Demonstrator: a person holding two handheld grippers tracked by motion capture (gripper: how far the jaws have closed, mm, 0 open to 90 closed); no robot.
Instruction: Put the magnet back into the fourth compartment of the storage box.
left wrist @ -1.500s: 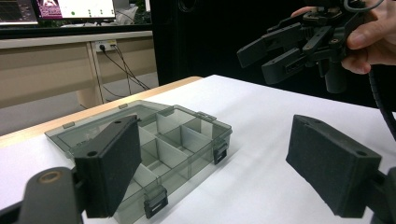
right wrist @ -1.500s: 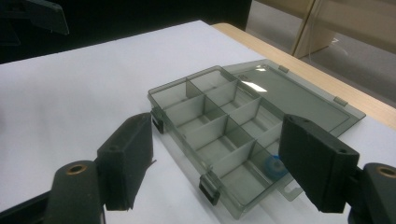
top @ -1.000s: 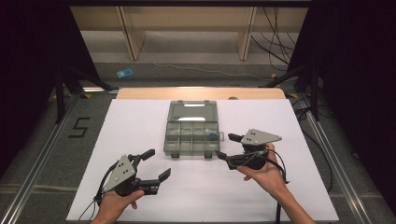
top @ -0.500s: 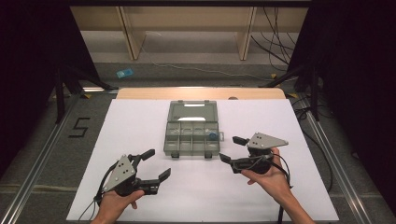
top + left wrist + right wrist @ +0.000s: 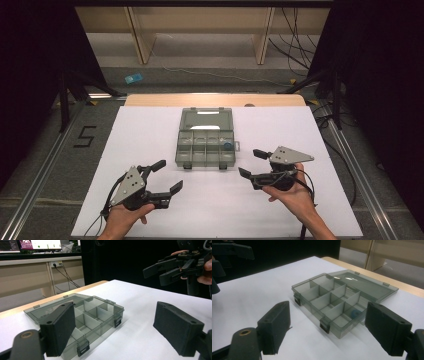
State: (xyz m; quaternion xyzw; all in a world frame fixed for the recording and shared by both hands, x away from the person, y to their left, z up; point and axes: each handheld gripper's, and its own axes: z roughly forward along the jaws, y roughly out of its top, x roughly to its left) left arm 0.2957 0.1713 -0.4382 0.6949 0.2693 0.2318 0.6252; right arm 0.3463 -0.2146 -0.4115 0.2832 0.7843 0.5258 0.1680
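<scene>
The left gripper is hovering nearest to the person, low over the white table, with its jaws standing wide apart and nothing between them. The right gripper is hanging a little farther on, just beside the front right corner of the organizer box; its jaws have just been opening, and they are also holding nothing.

The box is lying in the middle of the table, between the two grippers and a little beyond them. Its lid is lying open flat toward the far edge, and a small blue piece is resting in the compartment at the front right corner.

I think several things are risking to go wrong here. The box looks light and is resting free on a smooth sheet, so if one gripper is pushing the lid or a latch while the other is not steadying the body, the whole box may be sliding away toward the far edge. If the right gripper is reaching for the blue piece, the wide pads may be catching on the thin divider walls and tipping the tray. If the lid is closing crooked, the latches may not be catching.
</scene>
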